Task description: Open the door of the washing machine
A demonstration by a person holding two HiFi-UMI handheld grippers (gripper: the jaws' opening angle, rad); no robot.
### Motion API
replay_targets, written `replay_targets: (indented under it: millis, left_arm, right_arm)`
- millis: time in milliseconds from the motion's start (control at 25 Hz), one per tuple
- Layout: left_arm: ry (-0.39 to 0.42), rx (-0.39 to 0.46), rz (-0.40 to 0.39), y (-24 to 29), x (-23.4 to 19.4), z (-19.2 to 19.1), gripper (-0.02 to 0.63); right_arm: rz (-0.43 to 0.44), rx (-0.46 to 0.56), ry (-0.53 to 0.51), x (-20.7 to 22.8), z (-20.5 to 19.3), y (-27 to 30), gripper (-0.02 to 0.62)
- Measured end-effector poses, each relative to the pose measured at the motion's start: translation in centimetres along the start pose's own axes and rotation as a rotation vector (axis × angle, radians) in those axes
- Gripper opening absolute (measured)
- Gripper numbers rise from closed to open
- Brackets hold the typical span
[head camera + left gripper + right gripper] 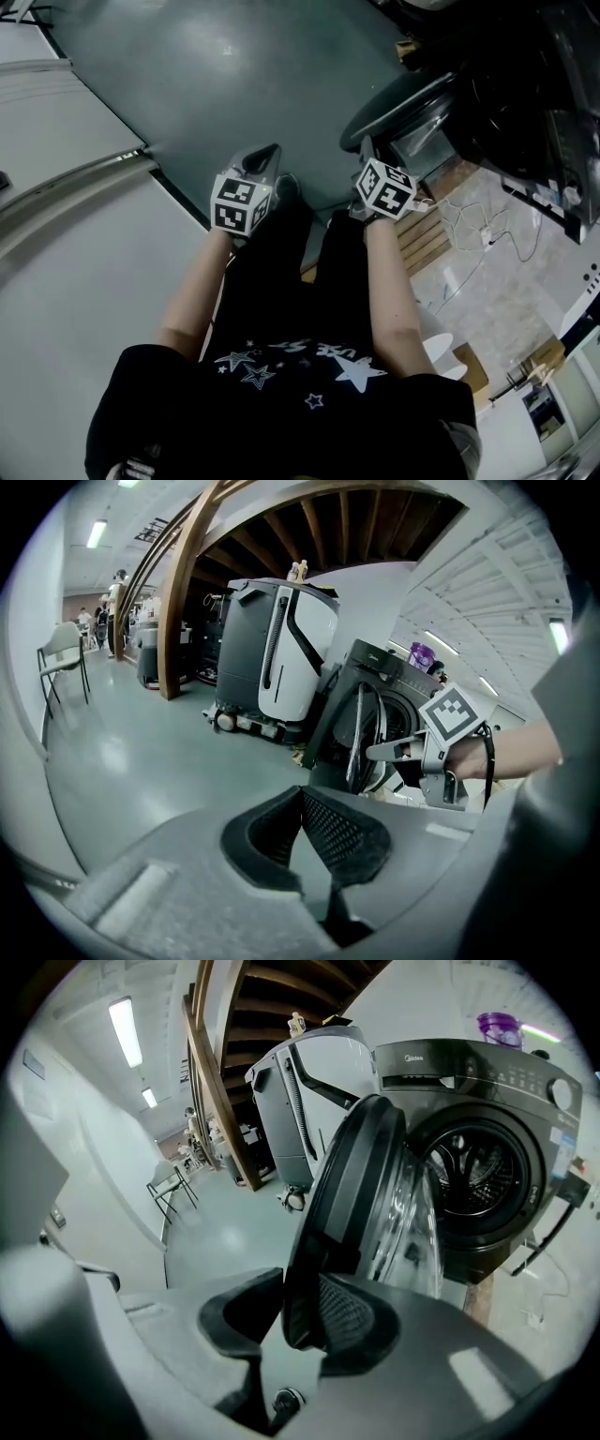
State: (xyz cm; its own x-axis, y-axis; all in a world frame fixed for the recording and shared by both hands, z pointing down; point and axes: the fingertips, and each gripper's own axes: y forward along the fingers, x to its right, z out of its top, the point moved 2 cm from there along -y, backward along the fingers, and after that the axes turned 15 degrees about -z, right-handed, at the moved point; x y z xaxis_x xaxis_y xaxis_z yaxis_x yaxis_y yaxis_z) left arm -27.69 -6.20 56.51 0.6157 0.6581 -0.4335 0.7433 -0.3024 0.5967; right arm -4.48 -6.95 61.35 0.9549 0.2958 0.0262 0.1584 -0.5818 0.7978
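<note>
The dark washing machine [487,1147] stands at the right with its drum showing. Its round glass door [356,1194] is swung partway out, seen from above as a dark rim [403,108]. My right gripper [302,1297] is shut on the door's outer rim, one pad on each side of the edge. From above, the right gripper [370,150] is at the door's near edge. The left gripper view shows the right gripper [380,752] at the door. My left gripper [302,808] hangs over the bare floor left of the door, tips together and nothing between them; from above it [267,155] is level with the right one.
A white and black appliance [281,649] stands left of the washer under a curved wooden beam [178,592]. A chair [64,653] is at the far left. Cables [478,234] lie on the pale floor at the right. A purple bottle [499,1027] sits on the washer.
</note>
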Motion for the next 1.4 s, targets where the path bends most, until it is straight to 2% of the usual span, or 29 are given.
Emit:
replay_targets:
  millis: [240, 680, 1400]
  left_arm:
    - [0.011, -0.015, 0.018, -2.1, -3.0, -1.1, 0.011]
    - [-0.1, 0.02, 0.148, -3.9, -6.7, -1.4, 0.011]
    - [-0.22, 0.053, 0.282, -3.9, -10.8, 1.4, 0.011]
  right_arm:
    - [-0.029, -0.016, 0.034, -3.0, 1.4, 1.6, 0.124]
    - [0.036, 0.025, 0.048, -9.3, 5.6, 4.9, 0.135]
    - [0.05, 0.026, 0.091, -16.5, 13.2, 11.0, 0.132]
